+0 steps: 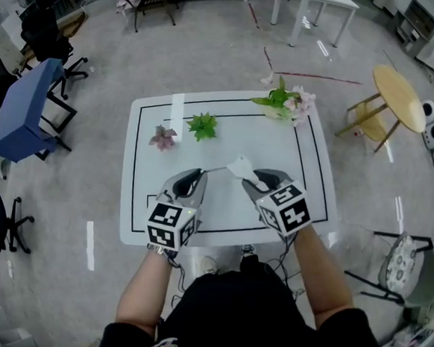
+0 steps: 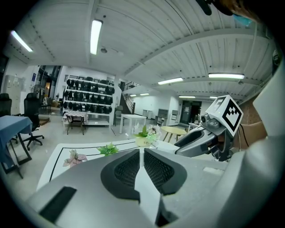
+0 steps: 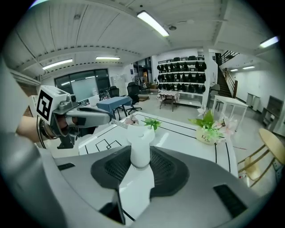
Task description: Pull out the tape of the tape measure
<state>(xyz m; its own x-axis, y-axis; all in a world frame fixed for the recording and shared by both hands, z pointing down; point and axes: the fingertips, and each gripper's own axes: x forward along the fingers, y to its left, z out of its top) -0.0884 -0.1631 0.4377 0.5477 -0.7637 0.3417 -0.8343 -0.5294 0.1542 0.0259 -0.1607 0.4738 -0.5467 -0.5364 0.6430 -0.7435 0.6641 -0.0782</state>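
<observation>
Right tool [image 1: 252,178] grips the white tape measure [image 1: 240,165] above the counter [image 1: 235,137]. Left tool [image 1: 199,173] is closed on the tape [image 1: 216,169], which spans the gap between both tools.

Looking down on a white table [image 1: 149,126] carrying black border lines. Lying on the table's far left part: a pink flower [image 1: 162,137], and nearer the table's middle, a green leafy sprig [image 1: 203,125]. Standing at the table's far right corner: a pot of green and pale pink flowers [image 1: 286,105]. Standing right of the table: a round wooden side table [image 1: 399,97]. Sitting left of the table: a blue desk [image 1: 24,109]. Standing off the table's near right corner: a cushioned chair [image 1: 402,267].
</observation>
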